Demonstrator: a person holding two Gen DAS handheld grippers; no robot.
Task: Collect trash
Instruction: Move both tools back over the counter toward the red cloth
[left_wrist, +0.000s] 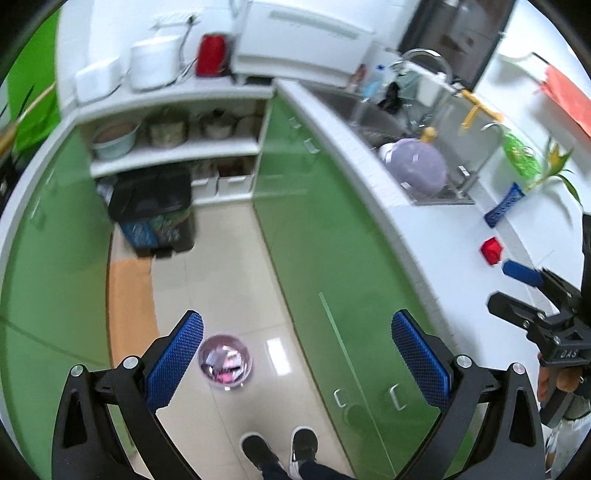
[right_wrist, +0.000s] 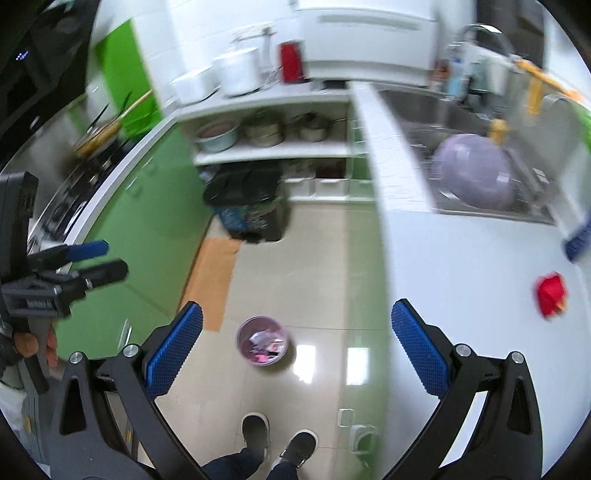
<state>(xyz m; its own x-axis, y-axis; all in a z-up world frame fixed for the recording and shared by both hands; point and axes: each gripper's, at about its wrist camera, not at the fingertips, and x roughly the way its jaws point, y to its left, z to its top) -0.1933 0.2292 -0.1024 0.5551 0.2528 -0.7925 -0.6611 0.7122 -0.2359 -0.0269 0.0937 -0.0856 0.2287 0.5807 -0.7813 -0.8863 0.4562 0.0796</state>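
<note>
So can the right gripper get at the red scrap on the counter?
Probably yes: the right gripper is open and empty, and the red scrap lies alone on bare counter, nothing between them.

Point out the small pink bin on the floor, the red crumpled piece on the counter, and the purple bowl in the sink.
pink bin (right_wrist: 263, 341), right wrist view, on its trash-filled inside.
red crumpled piece (right_wrist: 551, 299), right wrist view, on its middle.
purple bowl (left_wrist: 419, 166), left wrist view, on its domed underside.

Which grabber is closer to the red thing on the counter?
Right. The right gripper reaches over the counter beside the red wrapper; the left gripper hangs over the floor.
</note>
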